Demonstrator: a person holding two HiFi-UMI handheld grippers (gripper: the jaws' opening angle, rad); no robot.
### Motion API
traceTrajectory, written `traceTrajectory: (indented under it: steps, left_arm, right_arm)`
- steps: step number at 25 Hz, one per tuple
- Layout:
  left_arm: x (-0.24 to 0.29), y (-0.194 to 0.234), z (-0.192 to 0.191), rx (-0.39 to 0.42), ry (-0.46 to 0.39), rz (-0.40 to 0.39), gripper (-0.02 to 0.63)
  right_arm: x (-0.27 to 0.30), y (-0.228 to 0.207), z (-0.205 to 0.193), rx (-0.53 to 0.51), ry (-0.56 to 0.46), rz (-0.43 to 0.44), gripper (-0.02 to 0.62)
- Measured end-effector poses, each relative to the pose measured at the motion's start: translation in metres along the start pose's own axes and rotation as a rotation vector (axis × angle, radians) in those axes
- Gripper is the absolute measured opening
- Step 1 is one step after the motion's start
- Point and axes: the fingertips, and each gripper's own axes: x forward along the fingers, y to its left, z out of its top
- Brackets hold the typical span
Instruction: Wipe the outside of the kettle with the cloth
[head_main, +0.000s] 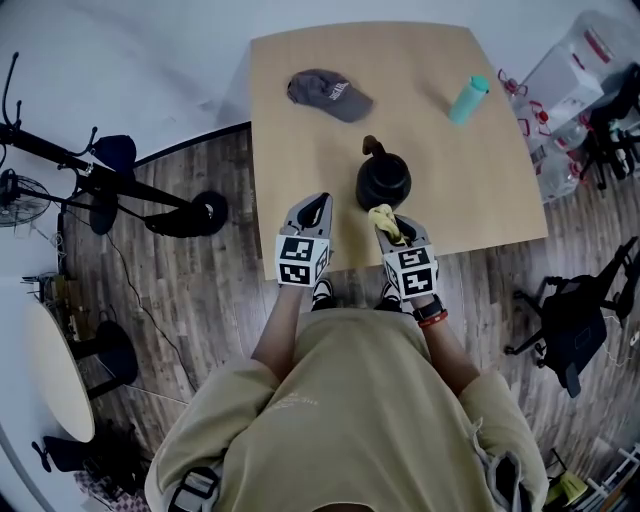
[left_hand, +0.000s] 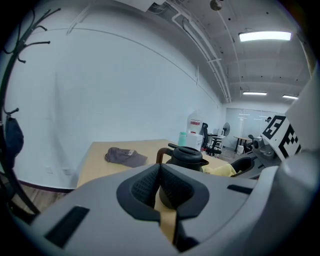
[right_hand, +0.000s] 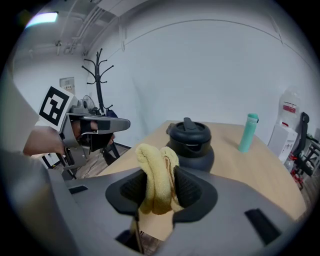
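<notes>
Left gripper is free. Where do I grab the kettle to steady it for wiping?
Take the brown handle, arching off the far side of the kettle, coming around from its left with the left gripper. The round body looks too wide to pinch.

Beyond the fingers (left_hand: 142, 187) of the left gripper (left_hand: 160, 167), the round black kettle (left_hand: 187, 155) shows only its lid and shoulders; its lower body sits behind them. Between the fingers (right_hand: 192, 189) of the right gripper (right_hand: 160, 176), the folded yellow terry cloth (right_hand: 152, 162) runs down out of sight. The print on the grey fabric cap (head_main: 328, 94), well beyond both, is too small to read.
</notes>
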Motion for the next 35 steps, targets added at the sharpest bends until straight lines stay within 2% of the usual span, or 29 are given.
traceTrajectory:
  steps: [6, 11, 21, 35]
  left_arm:
    - [-0.017, 0.031, 0.002, 0.025, -0.006, -0.015, 0.023]
    - [-0.030, 0.062, 0.001, 0.025, -0.009, -0.007, 0.023]
    - [-0.038, 0.085, -0.004, 0.011, -0.006, -0.020, 0.023]
    - [-0.035, 0.077, -0.003, 0.010, -0.007, -0.023, 0.023]
  right_arm:
    - [0.042, 0.038, 0.023, 0.016, -0.030, -0.063, 0.154]
    - [0.082, 0.060, 0.041, -0.017, -0.005, -0.116, 0.155]
    - [0.114, 0.042, 0.056, 0.032, 0.029, -0.293, 0.155]
    - [0.118, 0.038, 0.047, 0.085, 0.078, -0.298, 0.155]
